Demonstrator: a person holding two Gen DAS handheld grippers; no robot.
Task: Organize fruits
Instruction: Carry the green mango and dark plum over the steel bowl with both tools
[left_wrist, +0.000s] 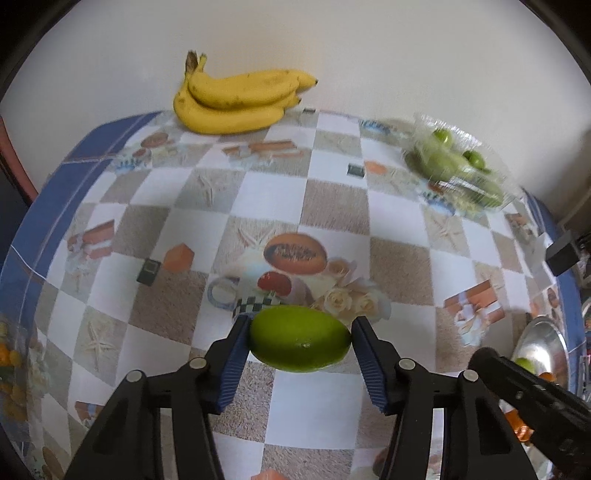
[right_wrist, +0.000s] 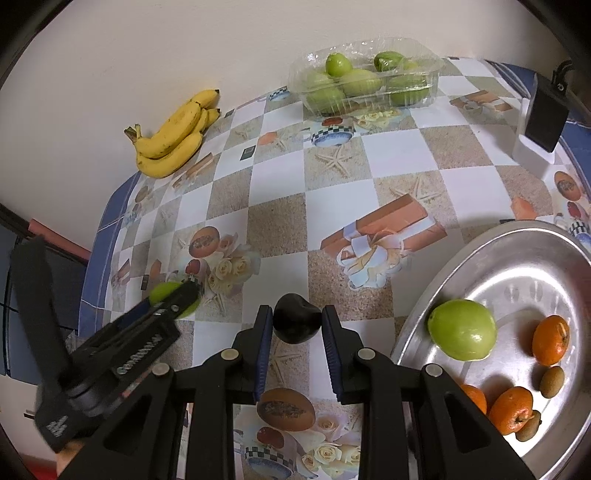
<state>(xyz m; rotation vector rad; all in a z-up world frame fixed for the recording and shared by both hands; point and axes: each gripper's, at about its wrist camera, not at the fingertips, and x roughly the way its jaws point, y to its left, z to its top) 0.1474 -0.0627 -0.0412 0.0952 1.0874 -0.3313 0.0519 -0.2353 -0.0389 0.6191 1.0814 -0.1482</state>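
1. The table (right_wrist: 332, 177) wears a checked cloth of white and sandy squares printed with starfish, gift boxes, roses and papaya halves, edged in blue.
2. A round metal tray (right_wrist: 436, 291) sits at the right of the right wrist view, holding 1 large green fruit (right_wrist: 461, 335), 3 oranges (right_wrist: 550, 339) and 2 small brown fruits, 1 of them (right_wrist: 552, 381) between the oranges.
3. A clear plastic punnet (right_wrist: 365, 75) of pale green fruits stands at the far edge near the wall, well apart from the tray.
4. A bunch of yellow bananas (left_wrist: 236, 101) with brown specks lies at the far edge against the wall, stems pointing up in the left wrist view.
5. The left gripper (left_wrist: 299, 341) is held low over the table, its blue ribbed pads pressed on either end of a glossy green lime-like fruit (left_wrist: 299, 339), which sits over the printed cup and roses near the middle of the cloth.
6. The right gripper (right_wrist: 297, 325) points forward just left of the tray, its jaws closed on a dark, almost black plum-like fruit (right_wrist: 296, 323) with a dented top; whether the fruit rests on the cloth I cannot tell.
7. A black box on a white base (right_wrist: 539, 125) stands at the far right edge.
8. The left gripper's body carries white lettering in the right wrist view, too blurred to read.
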